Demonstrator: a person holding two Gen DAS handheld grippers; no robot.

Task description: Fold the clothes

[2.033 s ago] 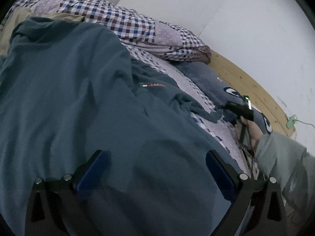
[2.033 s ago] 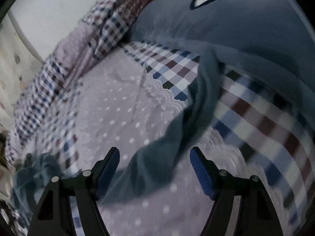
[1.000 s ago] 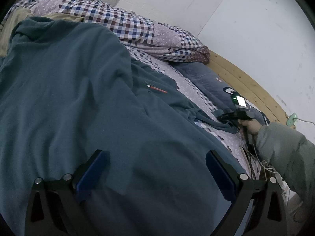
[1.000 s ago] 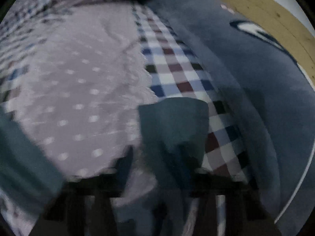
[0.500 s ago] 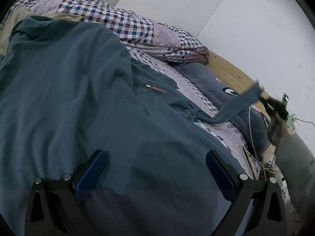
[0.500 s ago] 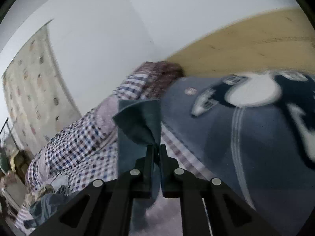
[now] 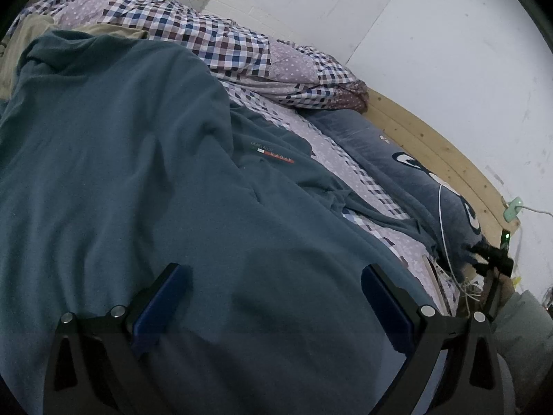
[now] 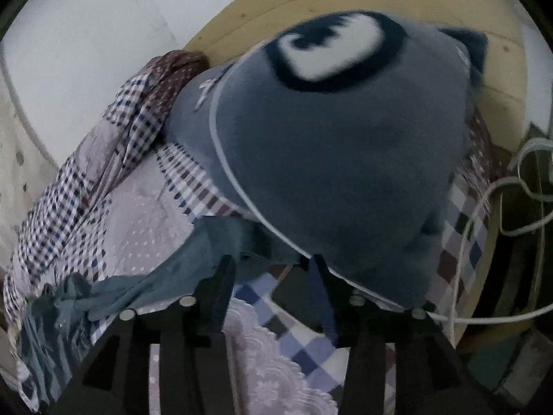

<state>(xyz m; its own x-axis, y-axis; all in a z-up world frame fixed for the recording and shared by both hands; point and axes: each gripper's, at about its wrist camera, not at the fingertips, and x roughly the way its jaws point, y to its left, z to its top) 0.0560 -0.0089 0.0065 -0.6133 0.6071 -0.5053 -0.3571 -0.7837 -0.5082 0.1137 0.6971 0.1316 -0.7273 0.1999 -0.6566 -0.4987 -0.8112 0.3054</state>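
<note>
Left gripper point(image 7: 273, 297): fingers spread wide, nothing between them; it hangs low over the broad body of the shirt, and whether the pads touch the cloth cannot be told.
Teal shirt point(image 7: 138, 173): lies spread across the bed, filling most of the left wrist view; a small chest logo point(image 7: 273, 152) with red and white marks faces up.
Shirt sleeve point(image 8: 193, 256): stretched out toward the pillow. The left wrist view shows it as a thin band running right from the shirt body; the right wrist view shows its end resting on the checked sheet, just in front of the right gripper.
Khaki garment point(image 7: 31, 31): peeks out behind the shirt's far edge, seen only from the left wrist.
Checked quilt point(image 7: 221, 45): bunched along the wall beyond the shirt; the right wrist view sees it from the other side, as a ridge at far left.
Bed sheet point(image 8: 138, 214): lilac with white dots and a checked border, under the sleeve.
Blue pillow point(image 8: 345, 159): a white and dark eye-like print on top; it fills the right wrist view, against the wooden headboard point(image 7: 432, 152).
White cable point(image 8: 484, 200): loops beside the pillow at the bed edge.
Right gripper point(image 8: 273, 266): fingers parted and empty, the sleeve end just ahead of the left finger. From the left wrist view it is a small dark shape at far right with a green light, a grey sleeve point(image 7: 522, 314) behind it.
</note>
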